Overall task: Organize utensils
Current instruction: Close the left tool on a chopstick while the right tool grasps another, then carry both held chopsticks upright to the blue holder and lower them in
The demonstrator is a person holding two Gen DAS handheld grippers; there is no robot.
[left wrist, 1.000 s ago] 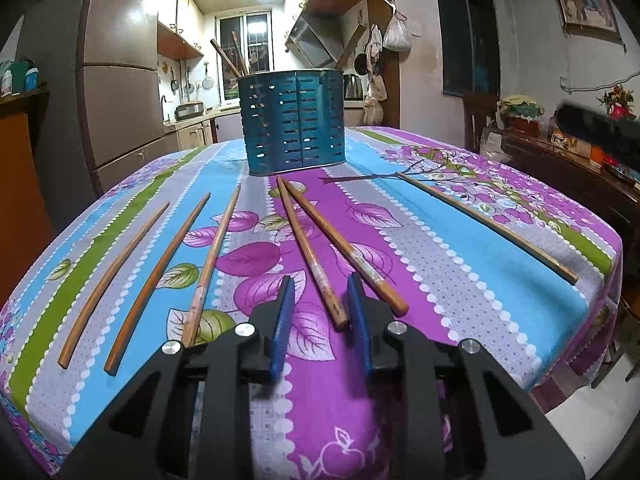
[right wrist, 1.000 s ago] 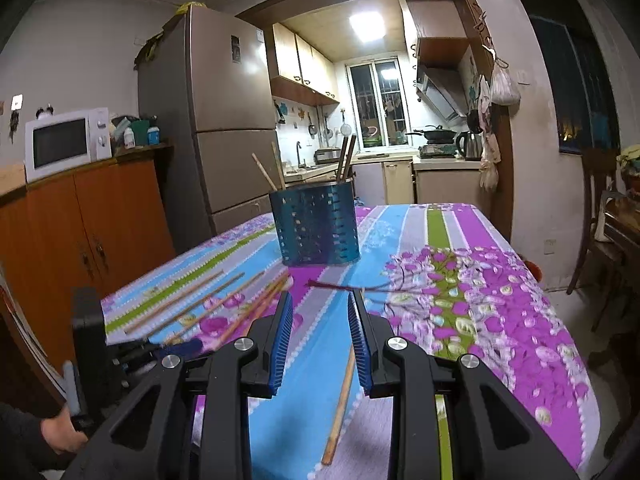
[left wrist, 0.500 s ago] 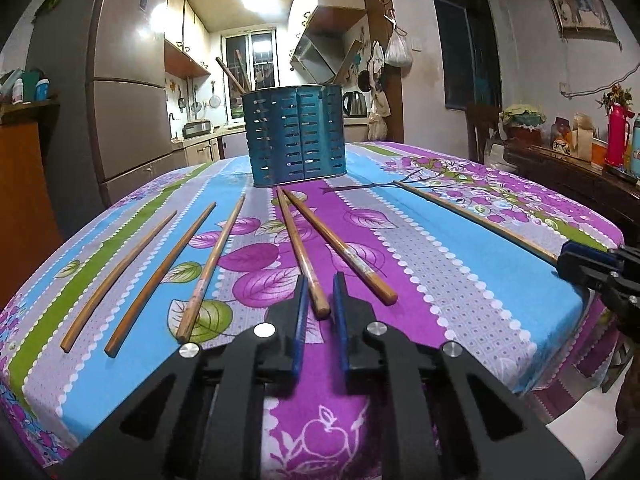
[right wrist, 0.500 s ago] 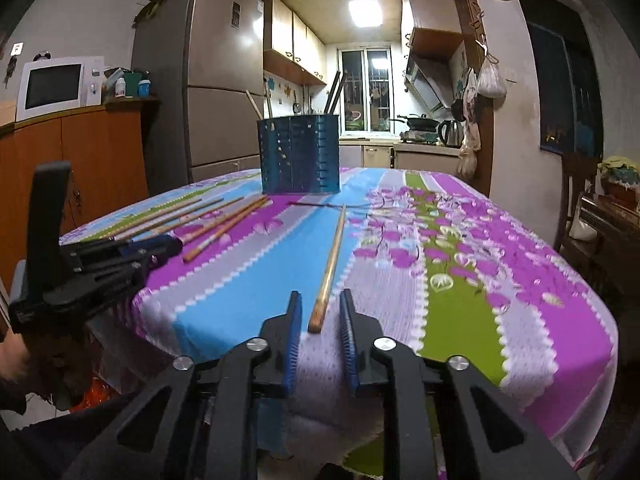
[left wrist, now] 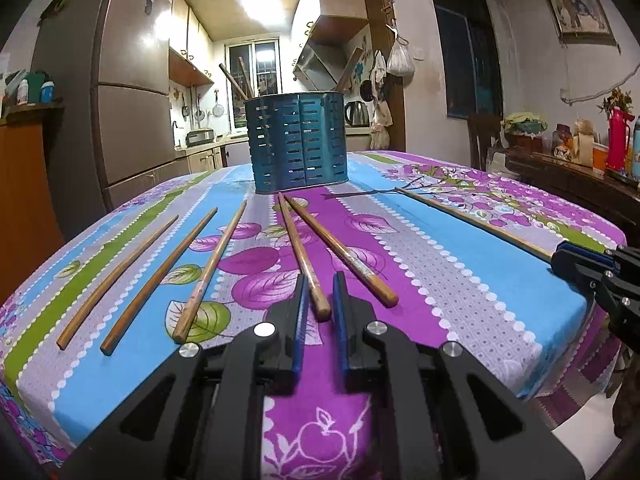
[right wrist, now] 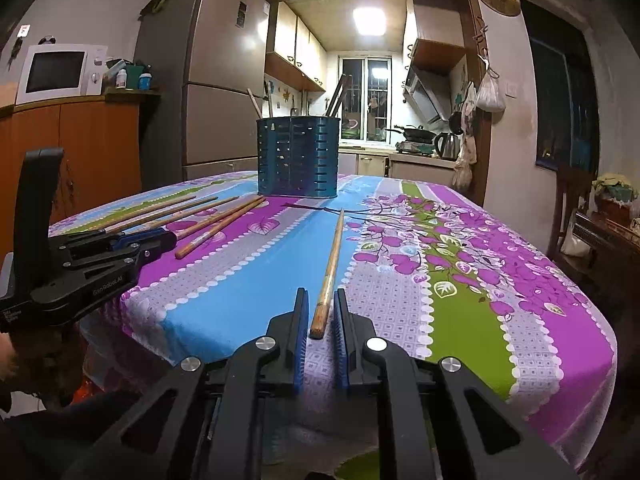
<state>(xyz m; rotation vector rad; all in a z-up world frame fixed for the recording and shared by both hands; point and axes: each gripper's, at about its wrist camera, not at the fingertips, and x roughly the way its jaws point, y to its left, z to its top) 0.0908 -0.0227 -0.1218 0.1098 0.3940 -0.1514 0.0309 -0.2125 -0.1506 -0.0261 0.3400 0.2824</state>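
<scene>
A blue slotted utensil holder (left wrist: 297, 142) stands at the far middle of the table and holds a few chopsticks; it also shows in the right wrist view (right wrist: 298, 157). Several wooden chopsticks lie on the cloth. My left gripper (left wrist: 320, 292) is narrowly open, its pads on either side of the near end of one chopstick (left wrist: 304, 254). My right gripper (right wrist: 321, 307) is narrowly open around the near end of a lone chopstick (right wrist: 330, 268). The right gripper shows at the right edge of the left wrist view (left wrist: 600, 270).
The table has a floral purple, blue and green cloth (left wrist: 460, 280). Three more chopsticks (left wrist: 160, 276) lie left of my left gripper, one (left wrist: 344, 250) lies right of it. A fridge (right wrist: 216, 92) and an orange cabinet (right wrist: 80, 152) stand behind the table.
Both grippers dropped low to the table edge and narrowed from wide open. Each now has a chopstick end between its pads.
</scene>
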